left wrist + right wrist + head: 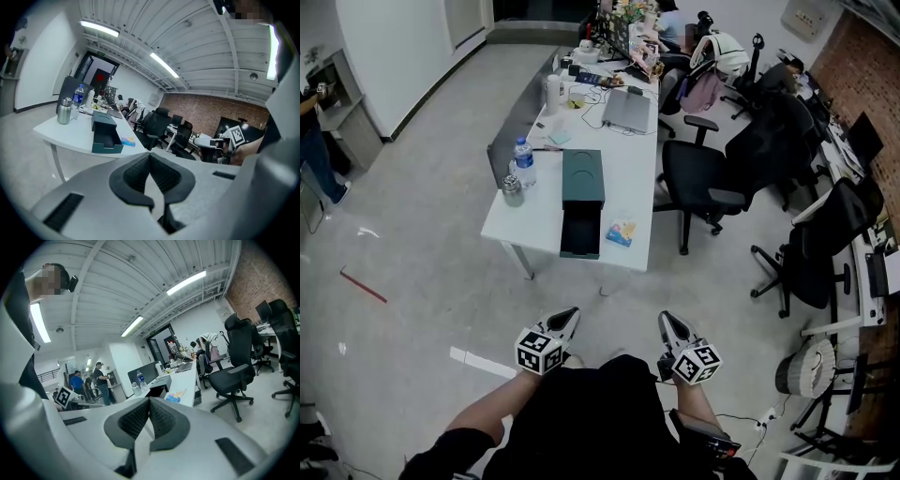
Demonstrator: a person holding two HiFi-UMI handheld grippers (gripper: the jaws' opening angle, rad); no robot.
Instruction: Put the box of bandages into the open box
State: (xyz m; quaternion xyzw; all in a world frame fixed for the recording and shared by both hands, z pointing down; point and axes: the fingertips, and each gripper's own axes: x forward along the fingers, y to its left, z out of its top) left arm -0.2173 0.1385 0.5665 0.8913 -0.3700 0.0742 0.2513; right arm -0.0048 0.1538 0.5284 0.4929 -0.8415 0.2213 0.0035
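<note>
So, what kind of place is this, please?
Most likely an open-plan office. A long white desk carries a laptop, black swivel chairs stand beside it, and more workstations run along a brick wall.

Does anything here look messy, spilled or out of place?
Nothing on the table looks spilled or knocked over: the bottle and cup stand upright, and the bandage box lies flat beside the open box. Only a red strip and a white strip on the floor look stray.
</note>
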